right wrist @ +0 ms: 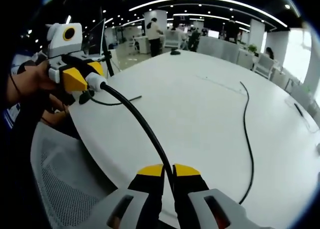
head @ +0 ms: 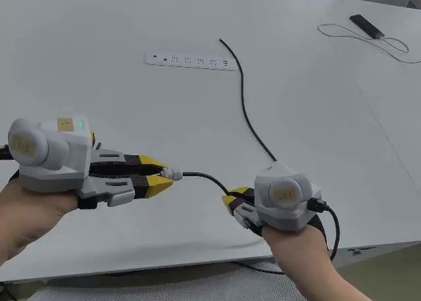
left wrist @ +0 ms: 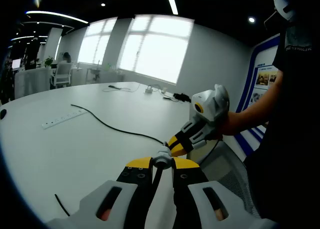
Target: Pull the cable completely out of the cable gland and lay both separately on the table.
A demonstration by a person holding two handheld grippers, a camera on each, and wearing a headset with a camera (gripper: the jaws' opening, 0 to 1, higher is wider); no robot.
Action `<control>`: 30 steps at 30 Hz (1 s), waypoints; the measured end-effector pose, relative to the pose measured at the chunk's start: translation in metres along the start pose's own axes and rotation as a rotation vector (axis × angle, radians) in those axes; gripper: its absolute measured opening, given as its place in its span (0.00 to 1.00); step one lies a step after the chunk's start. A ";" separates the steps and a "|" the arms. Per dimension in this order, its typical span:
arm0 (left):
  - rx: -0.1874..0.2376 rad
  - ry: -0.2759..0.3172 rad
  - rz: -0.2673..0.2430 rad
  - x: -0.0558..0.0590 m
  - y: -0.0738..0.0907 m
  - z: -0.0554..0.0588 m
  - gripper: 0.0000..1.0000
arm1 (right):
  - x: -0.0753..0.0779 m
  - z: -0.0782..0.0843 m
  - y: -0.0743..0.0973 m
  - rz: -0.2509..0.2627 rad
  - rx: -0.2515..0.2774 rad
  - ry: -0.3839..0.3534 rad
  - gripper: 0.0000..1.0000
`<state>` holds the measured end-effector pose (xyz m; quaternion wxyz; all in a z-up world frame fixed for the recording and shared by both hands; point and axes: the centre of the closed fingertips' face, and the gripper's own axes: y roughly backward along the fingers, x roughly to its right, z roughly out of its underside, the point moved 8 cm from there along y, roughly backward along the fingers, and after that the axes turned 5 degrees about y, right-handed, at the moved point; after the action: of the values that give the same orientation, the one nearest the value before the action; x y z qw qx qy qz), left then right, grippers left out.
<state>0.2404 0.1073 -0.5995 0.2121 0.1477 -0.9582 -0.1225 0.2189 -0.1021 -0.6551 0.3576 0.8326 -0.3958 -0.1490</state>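
Mid-pull: your left hand-held gripper (head: 162, 177) is clamped on the cable gland (head: 173, 174), your right hand-held gripper (head: 231, 200) on the cable (head: 205, 177). Next, pull apart until it clears.

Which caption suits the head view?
Left hand-held gripper clamps small white plastic gland; right hand-held gripper grips thin black cable.

The table (head: 99, 97) looks smooth and matt, cable (right wrist: 142, 124) rubbery, cable gland (left wrist: 161, 158) plastic.
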 end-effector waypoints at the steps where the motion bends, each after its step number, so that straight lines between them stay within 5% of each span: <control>1: -0.001 -0.002 0.001 0.000 0.000 0.000 0.15 | -0.001 0.000 0.000 -0.004 0.000 0.002 0.02; 9: -0.013 -0.003 0.003 0.003 -0.002 0.003 0.15 | -0.006 -0.008 0.010 -0.021 0.011 0.076 0.13; 15: -0.020 0.020 0.007 0.005 -0.002 0.005 0.15 | -0.022 -0.044 0.018 -0.058 0.079 0.257 0.17; 24: -0.019 0.030 0.013 0.007 -0.003 0.005 0.15 | -0.052 -0.072 0.012 -0.101 0.103 0.455 0.14; 30: -0.016 0.040 0.011 0.006 -0.003 0.004 0.15 | -0.058 -0.079 0.014 -0.100 0.121 0.495 0.07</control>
<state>0.2339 0.1028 -0.6017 0.2332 0.1434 -0.9535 -0.1260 0.2160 -0.0260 -0.5916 0.3851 0.8822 -0.2629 0.0656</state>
